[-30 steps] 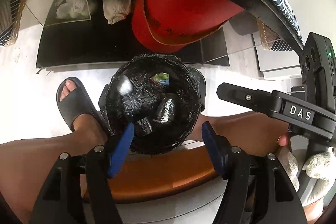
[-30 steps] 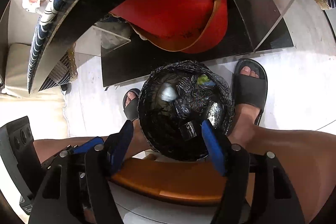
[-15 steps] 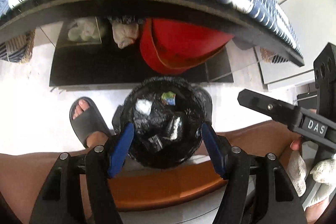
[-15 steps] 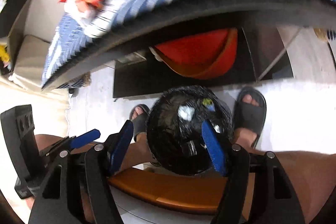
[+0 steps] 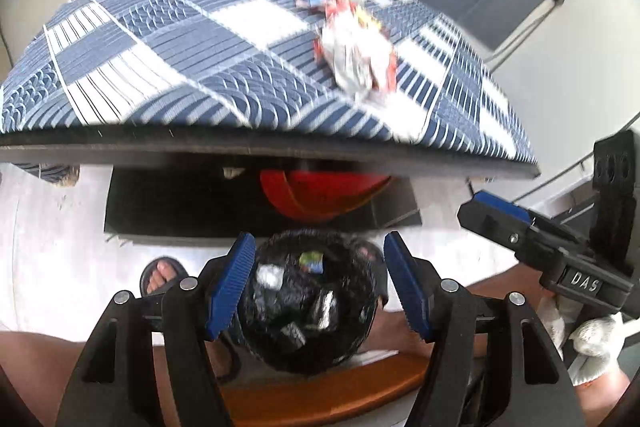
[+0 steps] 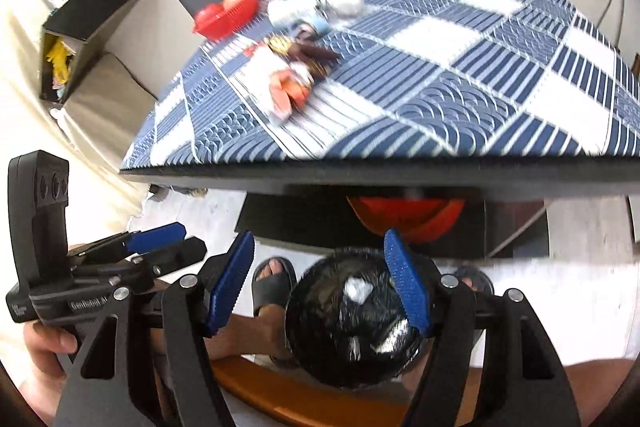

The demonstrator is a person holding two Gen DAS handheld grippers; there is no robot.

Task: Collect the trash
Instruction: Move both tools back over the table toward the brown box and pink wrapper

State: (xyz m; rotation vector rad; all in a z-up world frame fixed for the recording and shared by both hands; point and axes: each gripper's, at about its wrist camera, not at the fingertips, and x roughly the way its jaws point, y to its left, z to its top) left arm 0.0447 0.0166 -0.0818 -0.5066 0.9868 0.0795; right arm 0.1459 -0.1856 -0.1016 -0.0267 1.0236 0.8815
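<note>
Left gripper [image 5: 320, 283] and right gripper [image 6: 318, 281] both spread, empty. Black-lined trash bin [image 5: 308, 303] near, between feet, some scraps inside. Crumpled wrappers [image 5: 356, 55] far on checked tablecloth [image 5: 168, 59]: probably light, soft, crinkly, slippery; pinch bunched middle.

Bright daylight, motion blur, fisheye-warped edges.

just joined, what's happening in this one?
A seated person holds two grippers, both open and empty: the left gripper and right gripper hang over a black-lined trash bin on the floor between the feet. It already holds scraps. Crumpled wrappers lie uncollected on the blue checked tablecloth.
</note>
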